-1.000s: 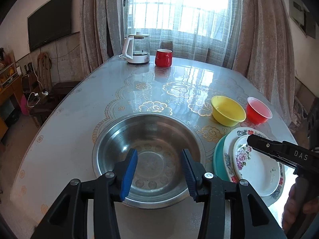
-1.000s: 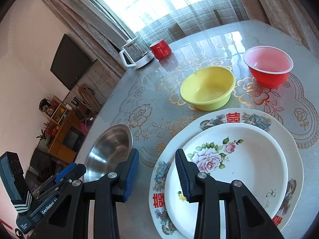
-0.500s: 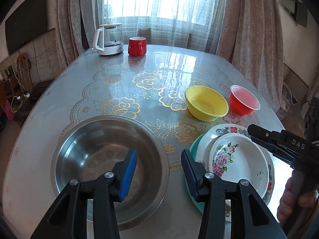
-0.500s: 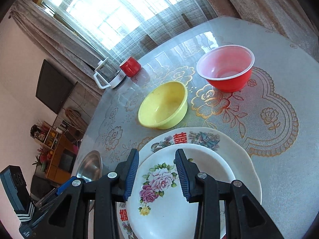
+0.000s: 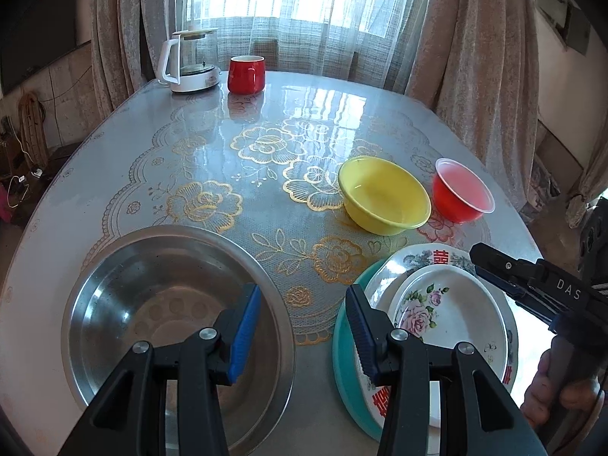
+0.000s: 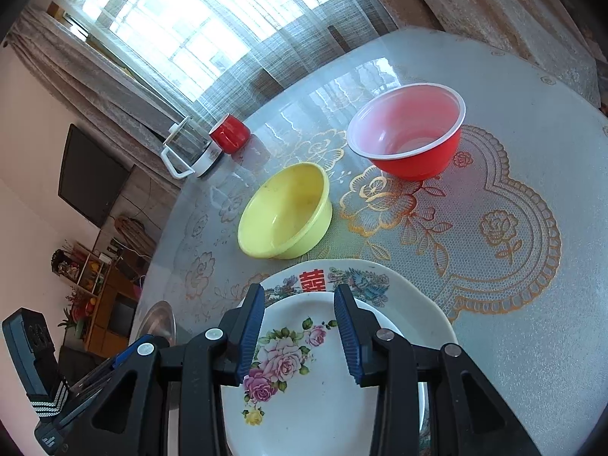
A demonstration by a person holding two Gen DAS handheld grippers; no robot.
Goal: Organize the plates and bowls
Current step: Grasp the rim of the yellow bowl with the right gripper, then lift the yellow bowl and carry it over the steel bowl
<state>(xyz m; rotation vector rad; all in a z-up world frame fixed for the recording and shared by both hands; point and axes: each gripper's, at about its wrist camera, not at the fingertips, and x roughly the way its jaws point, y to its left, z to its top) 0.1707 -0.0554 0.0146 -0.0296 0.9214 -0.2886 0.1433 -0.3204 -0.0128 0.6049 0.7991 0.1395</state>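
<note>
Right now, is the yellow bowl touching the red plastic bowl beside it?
Apart. In the right wrist view a strip of patterned tablecloth shows plainly between the yellow bowl and the red plastic bowl; the left wrist view shows that gap too.

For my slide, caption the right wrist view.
Open right gripper poised over stacked floral plates, yellow bowl and red bowl beyond.

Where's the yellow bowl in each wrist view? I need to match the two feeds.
Left wrist: yellow bowl sits right of centre, left of the red plastic bowl.
Right wrist: yellow bowl sits centre-left, just beyond the plate stack.
Shared landmark: the red mug beside the kettle.
</note>
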